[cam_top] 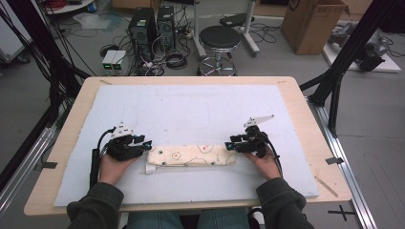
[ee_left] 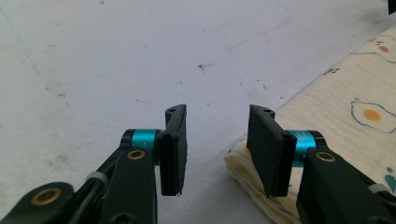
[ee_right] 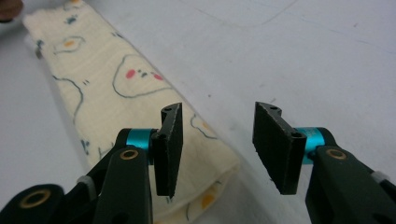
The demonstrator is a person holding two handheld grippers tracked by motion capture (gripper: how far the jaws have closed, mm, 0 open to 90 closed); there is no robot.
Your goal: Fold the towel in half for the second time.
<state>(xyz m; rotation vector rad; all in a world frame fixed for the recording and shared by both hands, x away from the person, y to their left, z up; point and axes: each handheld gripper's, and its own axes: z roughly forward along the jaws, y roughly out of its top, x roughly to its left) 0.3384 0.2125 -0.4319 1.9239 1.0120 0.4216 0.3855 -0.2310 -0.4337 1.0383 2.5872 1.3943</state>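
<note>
A folded cloth [cam_top: 191,156], cream with printed egg figures, lies as a long narrow strip near the front edge of the white mat [cam_top: 200,107] that covers the table [cam_top: 305,102]. It is judged light, soft and limp, so sagging in the middle is to be expected if it is lifted by one end alone. The layered ends look the best places for a hold, with all folds pinched together. The left gripper [ee_left: 215,140] is held wide open just off the strip's left end, nothing between its jaws. The right gripper [ee_right: 218,144] is likewise wide open at the right end, one jaw over the cloth, nothing clamped.
</note>
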